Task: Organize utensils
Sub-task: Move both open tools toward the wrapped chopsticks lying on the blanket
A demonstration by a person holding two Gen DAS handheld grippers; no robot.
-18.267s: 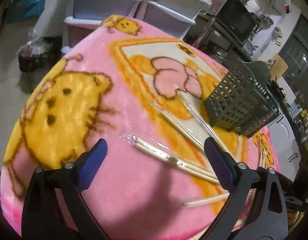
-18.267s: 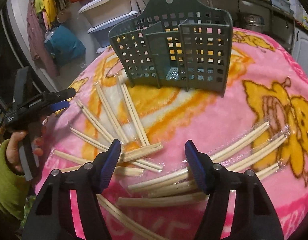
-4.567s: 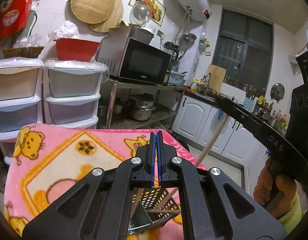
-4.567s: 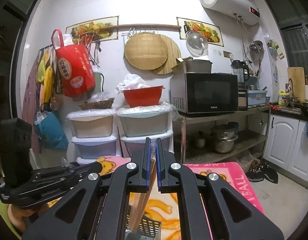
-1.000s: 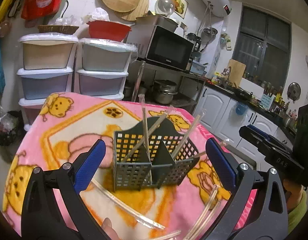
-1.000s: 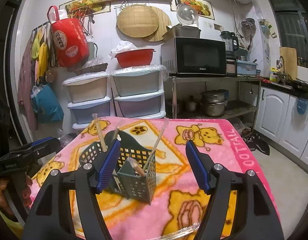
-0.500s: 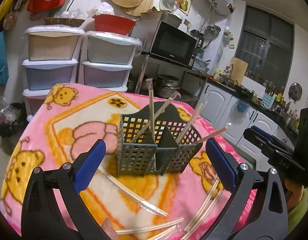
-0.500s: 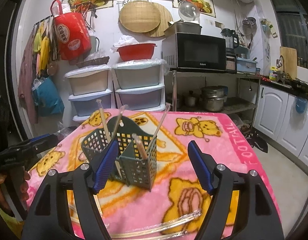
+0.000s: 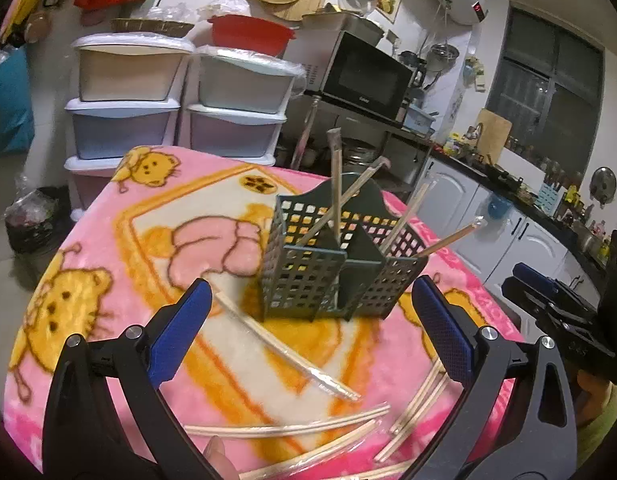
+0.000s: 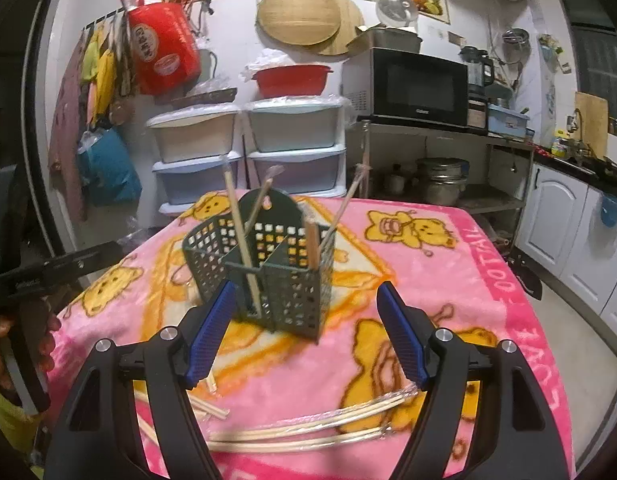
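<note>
Left wrist view: left gripper [image 9: 308, 320] with blue-padded black fingers spread wide, nothing between them, hovering above the pink fleece blanket with yellow cartoon bears [image 9: 88, 240]. Ahead, near the middle of the blanket, a dark green perforated plastic utensil caddy [image 9: 332, 276] standing upright, with four plastic-wrapped wooden chopstick pairs [image 9: 335, 184] sticking out of its compartments — one nearly vertical, the others leaning right. More wrapped chopsticks lying loose on the blanket [image 9: 284, 344] between caddy and gripper, some crossing at lower right. At far right, the other black gripper, held in a hand with a green sleeve.

Right wrist view: right gripper [image 10: 304, 336] likewise wide apart and empty; jaws have just been opening slightly, nothing between them. Same green caddy [image 10: 268, 280] straight ahead, apart from the fingertips, wrapped sticks angled out of it. Loose wrapped chopsticks [image 10: 308, 424] lying on the blanket below the fingers — a couple more at lower left. Left edge: black handle of the left gripper gripped by a hand [image 10: 12, 344].
</note>
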